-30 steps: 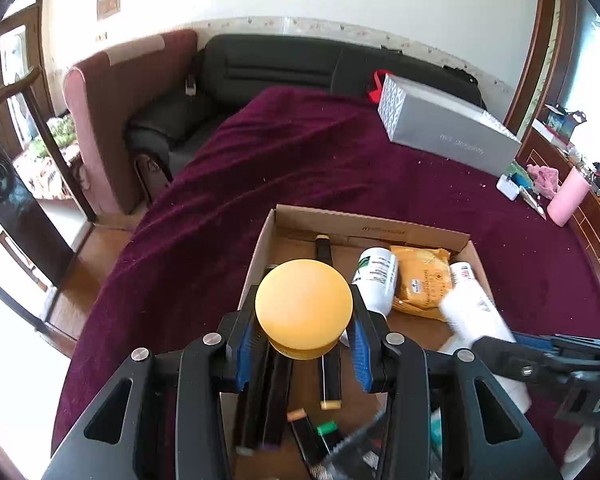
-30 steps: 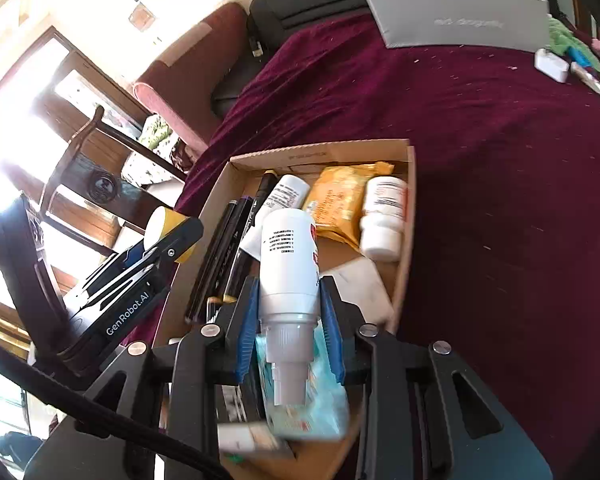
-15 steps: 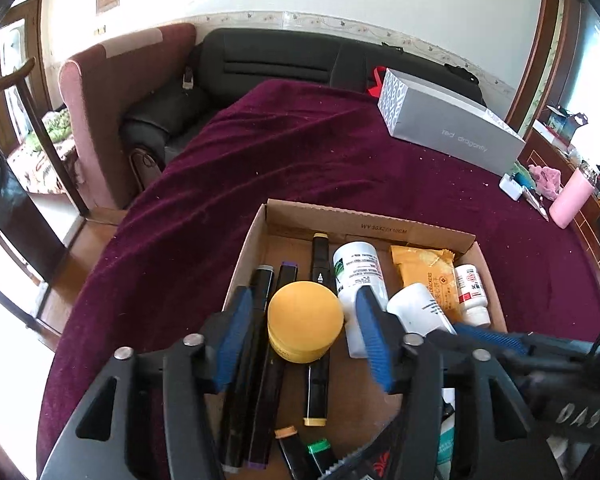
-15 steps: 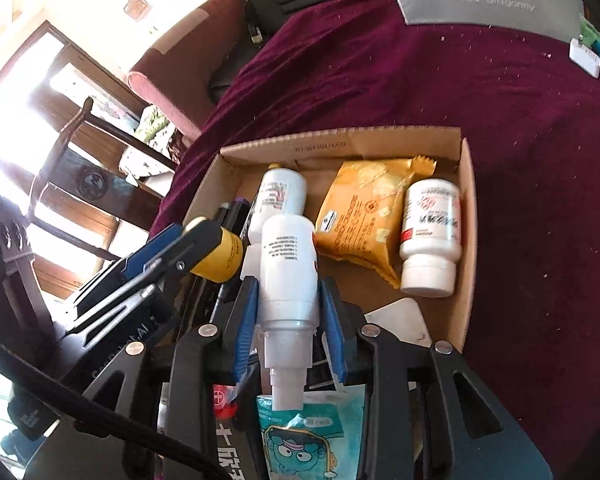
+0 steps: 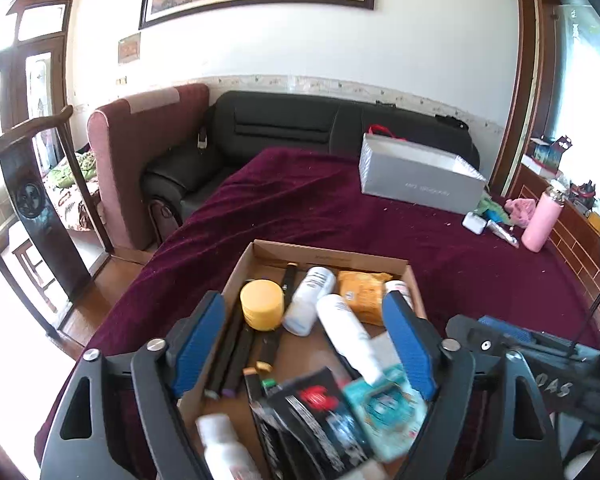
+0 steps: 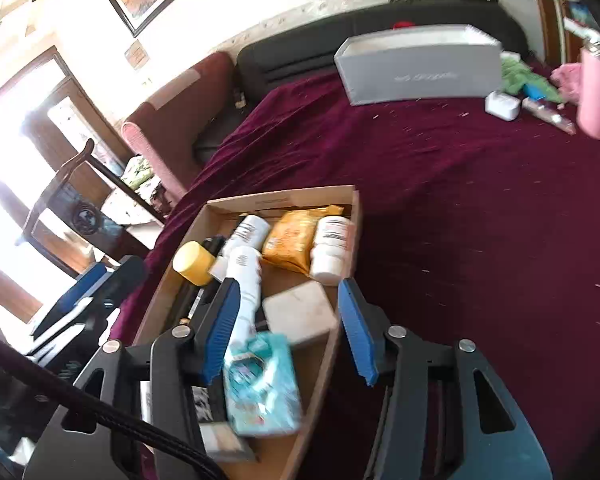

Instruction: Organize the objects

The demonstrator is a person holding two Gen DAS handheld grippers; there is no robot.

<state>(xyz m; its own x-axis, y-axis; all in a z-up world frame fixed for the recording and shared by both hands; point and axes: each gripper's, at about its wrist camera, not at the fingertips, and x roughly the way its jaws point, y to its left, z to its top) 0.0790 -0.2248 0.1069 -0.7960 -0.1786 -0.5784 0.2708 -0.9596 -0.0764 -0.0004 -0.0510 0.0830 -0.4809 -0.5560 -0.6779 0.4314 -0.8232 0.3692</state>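
Observation:
A cardboard box (image 5: 328, 254) (image 6: 280, 199) sits on the maroon cloth and holds several items. A yellow round jar (image 5: 261, 305) (image 6: 193, 263) lies on dark markers (image 5: 236, 354) at its left. A white spray bottle (image 5: 346, 330) (image 6: 245, 280) lies in the middle, beside another white bottle (image 5: 310, 300), an orange packet (image 5: 360, 294) (image 6: 294, 238), a pill bottle (image 6: 331, 250) and a teal pouch (image 5: 384, 412) (image 6: 262, 384). My left gripper (image 5: 304, 340) is open and empty above the box. My right gripper (image 6: 290, 330) is open and empty over the box's right side.
A grey gift box (image 5: 418, 176) (image 6: 420, 64) stands at the far side of the cloth. A pink bottle (image 5: 542, 220) (image 6: 594, 92) and small items lie at the far right. A black sofa (image 5: 300, 128) and a chair (image 5: 32, 184) stand beyond the left edge.
My left gripper let go of the yellow jar, which now lies on the markers. My right gripper opened and released the white spray bottle into the box. Both grippers pulled back and up.

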